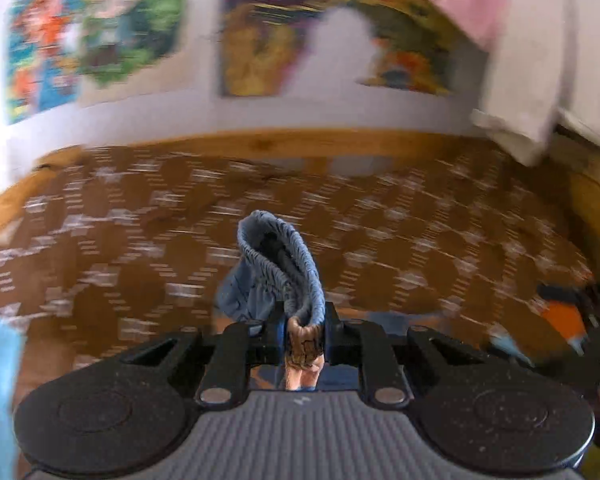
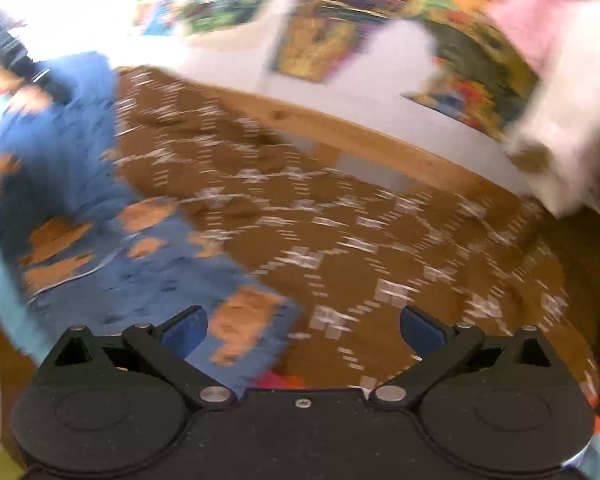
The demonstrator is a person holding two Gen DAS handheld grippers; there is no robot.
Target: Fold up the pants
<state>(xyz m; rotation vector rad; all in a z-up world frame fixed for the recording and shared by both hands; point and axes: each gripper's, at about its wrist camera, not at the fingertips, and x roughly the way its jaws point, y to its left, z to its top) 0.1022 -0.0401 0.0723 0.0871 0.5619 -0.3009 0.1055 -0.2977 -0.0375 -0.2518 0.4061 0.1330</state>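
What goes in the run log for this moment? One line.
left gripper: shut on pants waistband, lifted | right gripper: open, empty | pants trail across bedspread

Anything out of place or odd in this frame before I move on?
Nothing damaged or spilled. The pants lie rumpled on the patterned bedcover, with the waistband bunched in the left gripper. The right gripper is open, holding nothing.

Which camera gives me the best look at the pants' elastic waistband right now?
The left wrist view: the gathered waistband stands sharp, pinched in the left gripper. The right wrist view shows only the blurred blue pants trailing over the bedspread, waistband unclear.
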